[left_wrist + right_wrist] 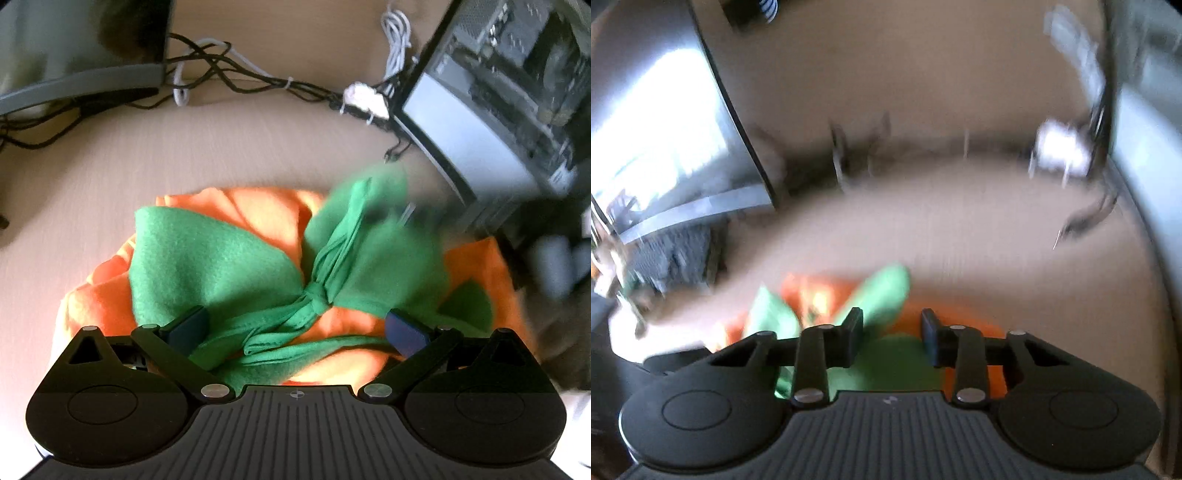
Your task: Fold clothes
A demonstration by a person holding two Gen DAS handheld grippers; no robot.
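An orange fleece garment (258, 218) with a wide green collar (207, 258) lies bunched on the beige table (184, 155). The collar's green ties (316, 299) are knotted at the middle. My left gripper (295, 326) hangs just over it, open wide, with the ties lying between its fingers (188, 325) untouched. At the right, a green collar flap (369, 192) stands lifted and blurred. In the blurred right wrist view, my right gripper (892, 332) has its jaws drawn close on that green flap (886, 288), above the orange cloth (960, 325).
A monitor (81, 74) stands at the back left, and tangled cables (229, 74) run along the table's back to a white connector (365, 99). An open computer case (498, 92) fills the back right. A blurred hand (554, 266) shows at the right edge.
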